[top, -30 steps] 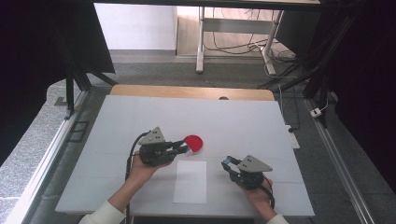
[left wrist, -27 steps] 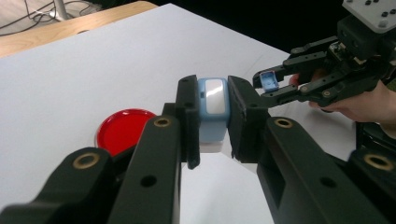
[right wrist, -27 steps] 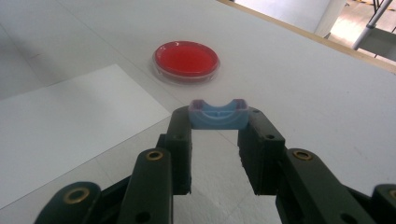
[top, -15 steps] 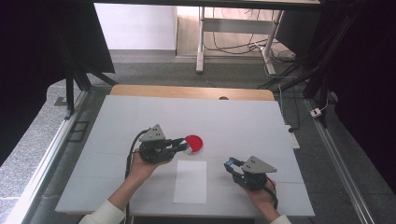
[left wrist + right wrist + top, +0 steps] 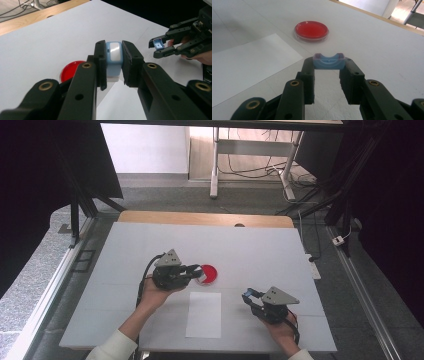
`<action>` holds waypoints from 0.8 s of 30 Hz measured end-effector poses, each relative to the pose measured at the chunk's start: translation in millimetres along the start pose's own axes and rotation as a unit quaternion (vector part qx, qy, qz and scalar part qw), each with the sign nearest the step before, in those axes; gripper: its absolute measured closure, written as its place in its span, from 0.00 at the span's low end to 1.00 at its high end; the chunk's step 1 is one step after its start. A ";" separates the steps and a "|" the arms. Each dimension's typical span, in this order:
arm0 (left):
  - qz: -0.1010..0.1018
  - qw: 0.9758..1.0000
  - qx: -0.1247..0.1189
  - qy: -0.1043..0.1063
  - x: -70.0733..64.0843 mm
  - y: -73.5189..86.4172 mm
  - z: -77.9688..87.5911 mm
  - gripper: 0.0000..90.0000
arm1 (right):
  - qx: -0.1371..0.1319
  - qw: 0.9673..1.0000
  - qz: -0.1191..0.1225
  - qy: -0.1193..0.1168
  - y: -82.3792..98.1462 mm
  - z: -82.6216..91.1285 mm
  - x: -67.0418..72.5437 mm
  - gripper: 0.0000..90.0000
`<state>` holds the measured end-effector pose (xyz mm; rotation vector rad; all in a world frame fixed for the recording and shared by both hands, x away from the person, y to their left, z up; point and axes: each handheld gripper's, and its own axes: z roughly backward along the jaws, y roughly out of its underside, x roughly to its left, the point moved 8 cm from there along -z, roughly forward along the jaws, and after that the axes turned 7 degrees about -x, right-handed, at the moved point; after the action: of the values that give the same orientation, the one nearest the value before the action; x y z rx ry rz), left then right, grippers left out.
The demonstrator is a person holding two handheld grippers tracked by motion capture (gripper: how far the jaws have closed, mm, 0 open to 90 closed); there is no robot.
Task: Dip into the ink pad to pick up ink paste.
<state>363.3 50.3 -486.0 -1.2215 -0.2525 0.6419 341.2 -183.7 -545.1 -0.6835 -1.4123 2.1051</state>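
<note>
My left gripper (image 5: pixel 196 274) is shut on a small light-blue and white block (image 5: pixel 114 53), held just left of a round red dish (image 5: pixel 209 274) on the white table. In the left gripper view the dish (image 5: pixel 70 71) sits behind the left jaw. My right gripper (image 5: pixel 249 296) hovers low over the table to the right, shut on a small blue U-shaped cap (image 5: pixel 328 62). From the left gripper view, that right gripper (image 5: pixel 157 47) shows the cap (image 5: pixel 158 43) at its tips. In the right gripper view the red dish (image 5: pixel 312 30) lies ahead.
A white sheet of paper (image 5: pixel 203 314) lies flat between the two hands near the table's front edge, also seen as the paper (image 5: pixel 244 67) at the left. A wooden strip (image 5: pixel 205 218) runs along the table's far edge. Black frame posts flank the table.
The left gripper's tip has crept slightly toward the red dish's left edge. The right gripper holds still with the cap.
</note>
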 end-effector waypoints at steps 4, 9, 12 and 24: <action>0.000 1.000 0.006 -0.006 5.9 0.9 -3.4 0.83 | -0.006 1.000 -0.002 0.002 -1.8 -1.3 -0.3 0.73; -0.003 1.000 0.013 -0.011 16.0 -2.1 -11.3 0.83 | 0.004 1.000 0.006 -0.001 2.0 -3.8 -0.3 0.73; 0.001 1.000 0.017 -0.009 20.1 -3.1 -15.8 0.83 | 0.000 1.000 0.004 0.002 1.1 -1.4 0.3 0.73; -0.001 1.000 0.026 -0.008 27.9 -6.2 -30.3 0.83 | -0.004 1.000 0.002 0.013 0.0 -0.5 -0.8 0.73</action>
<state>402.9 41.4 -495.0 -1.1659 -0.2490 0.6536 342.1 -183.8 -545.1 -0.7152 -1.4085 2.0879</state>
